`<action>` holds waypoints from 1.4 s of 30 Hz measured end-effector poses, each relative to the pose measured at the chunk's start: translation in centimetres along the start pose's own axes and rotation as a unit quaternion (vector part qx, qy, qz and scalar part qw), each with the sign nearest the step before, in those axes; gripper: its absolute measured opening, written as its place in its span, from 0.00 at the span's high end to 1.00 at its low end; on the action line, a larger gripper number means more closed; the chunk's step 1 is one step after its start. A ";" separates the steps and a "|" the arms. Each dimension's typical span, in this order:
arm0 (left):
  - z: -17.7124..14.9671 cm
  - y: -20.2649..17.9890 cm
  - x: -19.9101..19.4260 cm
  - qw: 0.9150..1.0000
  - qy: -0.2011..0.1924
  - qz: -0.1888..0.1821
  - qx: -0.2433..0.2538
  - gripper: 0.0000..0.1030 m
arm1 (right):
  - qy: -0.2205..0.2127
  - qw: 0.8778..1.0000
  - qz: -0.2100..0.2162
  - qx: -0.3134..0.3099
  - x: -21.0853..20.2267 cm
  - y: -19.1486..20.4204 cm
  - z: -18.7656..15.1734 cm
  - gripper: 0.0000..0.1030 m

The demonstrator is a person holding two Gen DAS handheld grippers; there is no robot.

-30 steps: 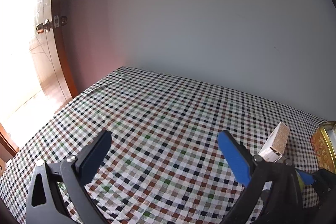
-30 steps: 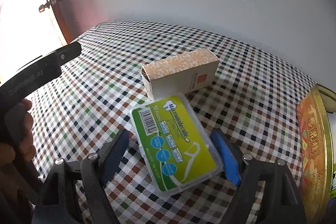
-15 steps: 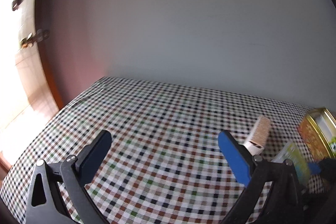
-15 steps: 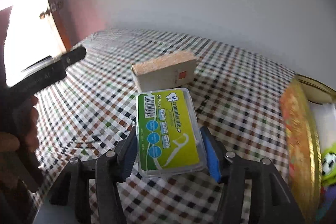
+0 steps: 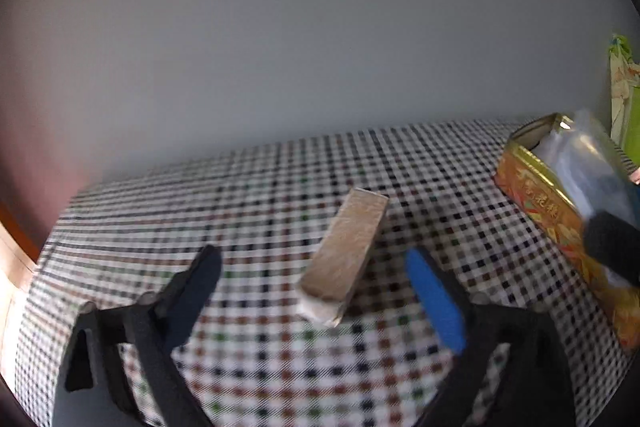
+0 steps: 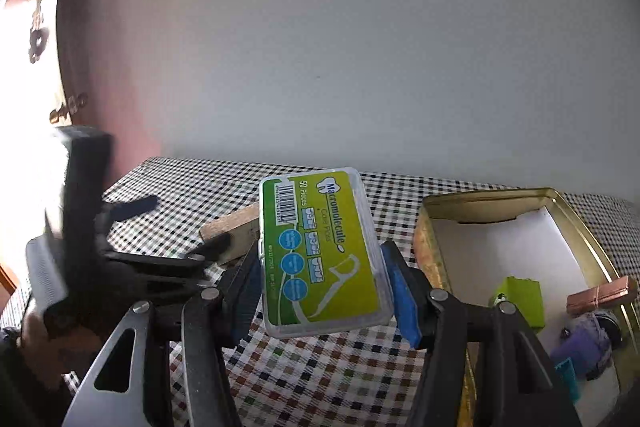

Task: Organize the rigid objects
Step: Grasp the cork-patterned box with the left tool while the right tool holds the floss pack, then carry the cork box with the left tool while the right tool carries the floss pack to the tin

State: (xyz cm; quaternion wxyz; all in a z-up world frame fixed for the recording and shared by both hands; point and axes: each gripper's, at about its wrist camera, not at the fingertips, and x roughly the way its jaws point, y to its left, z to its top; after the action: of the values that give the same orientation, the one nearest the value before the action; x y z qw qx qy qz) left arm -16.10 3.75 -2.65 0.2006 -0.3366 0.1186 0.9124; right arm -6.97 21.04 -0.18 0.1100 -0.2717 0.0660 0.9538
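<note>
My right gripper (image 6: 320, 267) is shut on a clear plastic floss-pick case with a green label (image 6: 320, 251), lifted above the checked tablecloth (image 6: 320, 379), left of an open gold tin (image 6: 560, 199). My left gripper (image 5: 312, 267) is open, its jaws on either side of a tan cardboard box (image 5: 346, 247) lying on the cloth, not touching it. The left gripper also shows in the right wrist view (image 6: 176, 223), beside that box (image 6: 232, 225). The tin appears at the right of the left wrist view (image 5: 540, 187), with the right gripper's fingertip (image 5: 612, 247) over it.
The tin holds a green box (image 6: 520, 301), a copper-coloured bar (image 6: 600, 299), a purple item (image 6: 584, 343) and a teal piece (image 6: 566, 375). A grey wall stands right behind the table. A wooden door (image 6: 36, 39) is at the far left.
My right gripper closed on the floss case, lifted it and moved right toward the tin. My left gripper swung right so the tan box sits between its open jaws.
</note>
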 end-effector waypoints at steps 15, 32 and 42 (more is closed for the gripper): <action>0.3 2.1 3.0 0.994 0.078 -0.041 -0.063 0.76 | 0.015 1.000 -0.003 0.003 2.5 1.4 -1.1 0.42; -0.8 1.0 2.3 0.996 0.057 0.009 -0.072 0.77 | -0.001 1.000 -0.011 0.020 2.6 1.1 -1.3 0.42; -1.8 -1.1 -3.1 0.995 -0.054 0.052 -0.067 0.77 | -0.044 0.998 -0.036 0.036 0.6 1.0 -0.6 0.42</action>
State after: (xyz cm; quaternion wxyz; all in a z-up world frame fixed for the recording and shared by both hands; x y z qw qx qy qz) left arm -12.52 3.20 -2.02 0.1363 -0.2926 0.0631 0.9444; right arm -7.44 20.10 -0.93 0.1566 -0.2275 0.0859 0.9573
